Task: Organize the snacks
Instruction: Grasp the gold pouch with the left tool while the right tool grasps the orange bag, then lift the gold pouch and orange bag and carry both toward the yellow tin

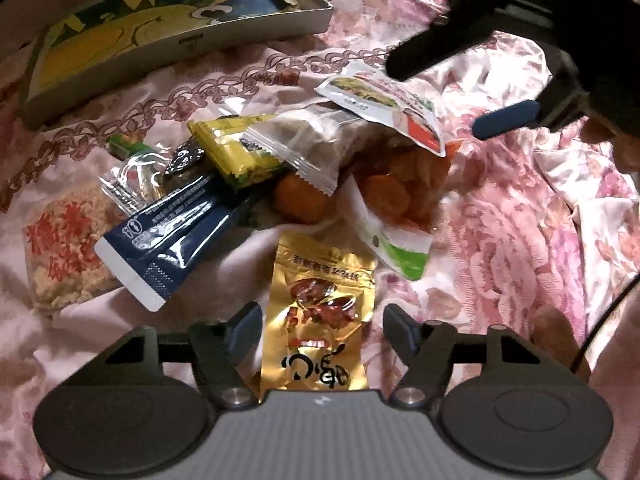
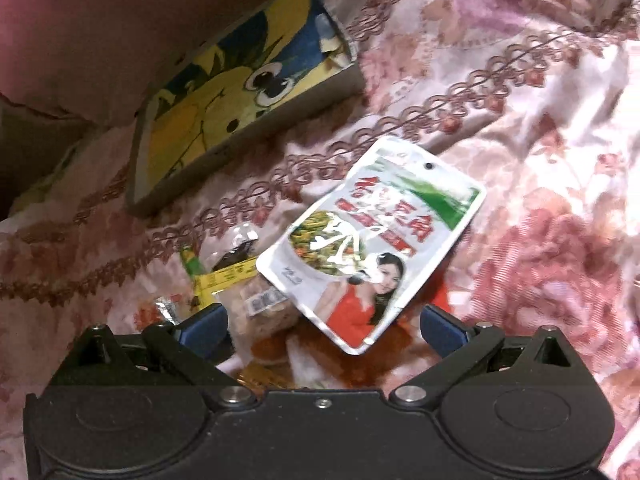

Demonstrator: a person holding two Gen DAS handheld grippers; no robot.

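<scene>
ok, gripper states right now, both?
Left gripper: jaws open, gold packet between them, not clamped.
Right gripper: jaws open, holding nothing, over white pouch.

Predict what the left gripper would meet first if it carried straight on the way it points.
Probably the gold snack pouch: it lies between the left gripper's open fingers, pads not touching it.

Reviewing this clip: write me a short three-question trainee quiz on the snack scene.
1. True or false: the gold packet lies between the left gripper fingers.
2. Which packet lies in front of the right gripper? A) white packet with a red-dressed woman B) dark blue packet
3. What picture lines the tin?

Key: 1 true; 2 A; 3 a yellow cartoon character.
</scene>
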